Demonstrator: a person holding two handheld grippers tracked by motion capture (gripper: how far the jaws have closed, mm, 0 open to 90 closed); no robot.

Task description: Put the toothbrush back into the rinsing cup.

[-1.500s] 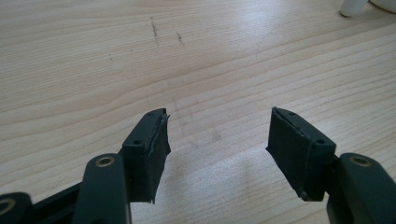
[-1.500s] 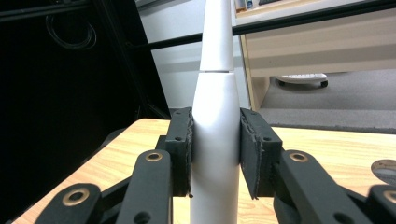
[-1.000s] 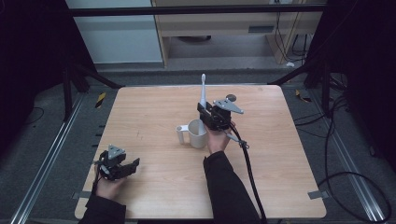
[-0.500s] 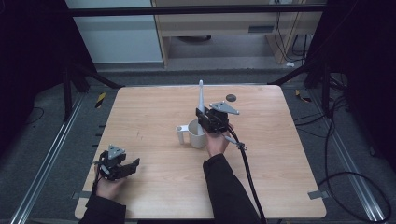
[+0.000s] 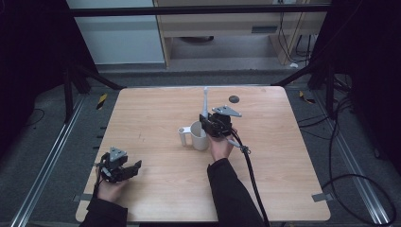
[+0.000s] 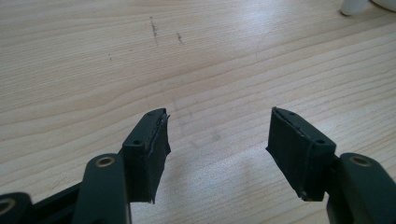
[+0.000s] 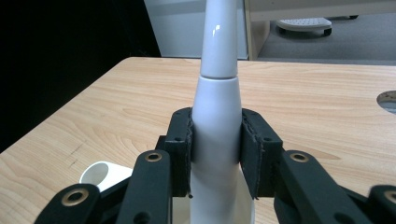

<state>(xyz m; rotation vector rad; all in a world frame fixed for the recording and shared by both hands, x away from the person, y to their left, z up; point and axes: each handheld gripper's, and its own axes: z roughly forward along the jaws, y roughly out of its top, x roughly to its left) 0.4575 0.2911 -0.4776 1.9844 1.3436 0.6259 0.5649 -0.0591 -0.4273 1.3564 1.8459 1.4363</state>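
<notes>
A white electric toothbrush [image 7: 217, 116] is standing upright in a white mug [image 5: 199, 135] near the middle of the wooden table [image 5: 283, 156]. The right gripper [image 7: 215, 154] is clenching its handle just above the mug's rim. The left gripper [image 6: 218, 149] is resting near the table's front left corner, well apart, its jaws spread wide over bare wood.

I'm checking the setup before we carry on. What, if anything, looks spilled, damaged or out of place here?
Nothing stands out. The white mug stands upright on the table. The right gripper holds the white electric toothbrush upright over it. The left gripper rests open. Only faint dark scuffs mark the wood.
</notes>
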